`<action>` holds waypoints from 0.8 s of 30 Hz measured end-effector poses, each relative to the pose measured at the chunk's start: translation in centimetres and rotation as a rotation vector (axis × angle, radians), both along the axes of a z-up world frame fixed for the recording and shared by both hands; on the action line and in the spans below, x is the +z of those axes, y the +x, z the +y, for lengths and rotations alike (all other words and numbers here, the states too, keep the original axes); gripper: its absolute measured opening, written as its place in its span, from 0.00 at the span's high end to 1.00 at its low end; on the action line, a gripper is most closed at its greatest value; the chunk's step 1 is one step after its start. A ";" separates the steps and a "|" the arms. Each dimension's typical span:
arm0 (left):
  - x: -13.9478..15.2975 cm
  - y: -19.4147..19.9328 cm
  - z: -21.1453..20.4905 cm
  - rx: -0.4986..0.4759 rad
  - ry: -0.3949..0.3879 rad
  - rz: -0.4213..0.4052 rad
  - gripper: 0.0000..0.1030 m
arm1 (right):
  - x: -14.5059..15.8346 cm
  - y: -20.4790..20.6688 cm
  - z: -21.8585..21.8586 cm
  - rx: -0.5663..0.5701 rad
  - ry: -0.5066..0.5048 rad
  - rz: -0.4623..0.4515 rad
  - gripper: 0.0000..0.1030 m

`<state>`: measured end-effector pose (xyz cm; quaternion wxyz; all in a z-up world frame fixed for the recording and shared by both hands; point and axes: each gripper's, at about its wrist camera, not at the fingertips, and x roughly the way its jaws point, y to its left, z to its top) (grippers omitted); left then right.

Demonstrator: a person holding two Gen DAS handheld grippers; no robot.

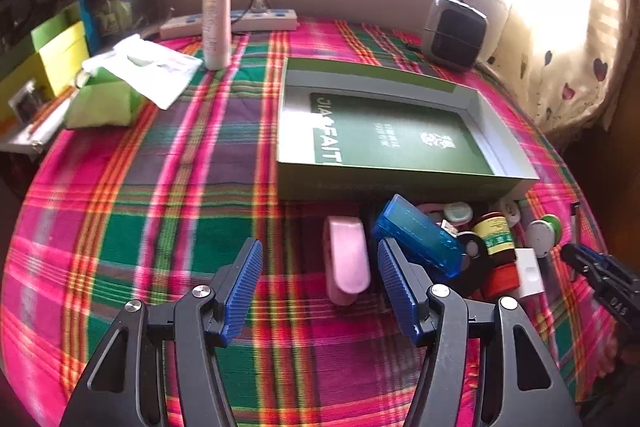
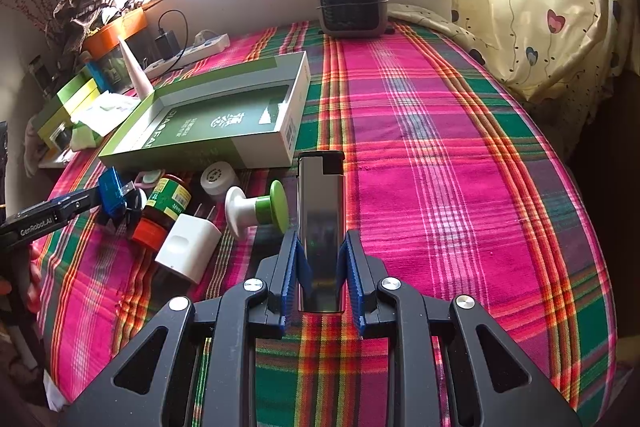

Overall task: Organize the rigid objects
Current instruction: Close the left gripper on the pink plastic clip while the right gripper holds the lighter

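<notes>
Two grippers are working this pile: the right gripper (image 2: 322, 259) is clamping a chrome lighter (image 2: 321, 223) by its lower body, pads pressing the two narrow sides, black-capped top pointing away over the plaid tablecloth (image 2: 440, 147). My read on handling: the lighter is light and fully rigid, but the polished metal is looking slippery, so the ribbed blue pads (image 2: 294, 263) are doing the work; a mid-body grip would probably tip less than this low one. The left gripper (image 1: 320, 263) is hovering with its jaws apart and nothing between the pads. The pink case (image 1: 346, 259) is lying just ahead in the gap and the blue translucent USB reader (image 1: 416, 235) is sitting just beside the right-hand finger. The open green box (image 1: 400, 183) is sitting just behind the pile, only a green printed insert inside, so it is likely the destination. The rest of the pile is lying beside the box's near wall: a brown bottle with an orange cap (image 2: 162, 215), a white charger plug (image 2: 188, 251), a green-and-white spool (image 2: 260, 211). Likely all rigid and light. The bottle is on its side and may roll, so take it across the body; take the charger across its flat faces. The USB reader's smooth plastic could slip, so grip across the wide faces.
</notes>
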<state>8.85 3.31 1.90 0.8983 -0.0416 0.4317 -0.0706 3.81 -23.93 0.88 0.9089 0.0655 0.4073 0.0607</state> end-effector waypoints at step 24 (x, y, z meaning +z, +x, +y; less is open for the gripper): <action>-1.3 1.1 -0.2 0.030 0.098 0.021 0.43 | -0.2 0.2 0.1 0.003 0.001 0.012 0.77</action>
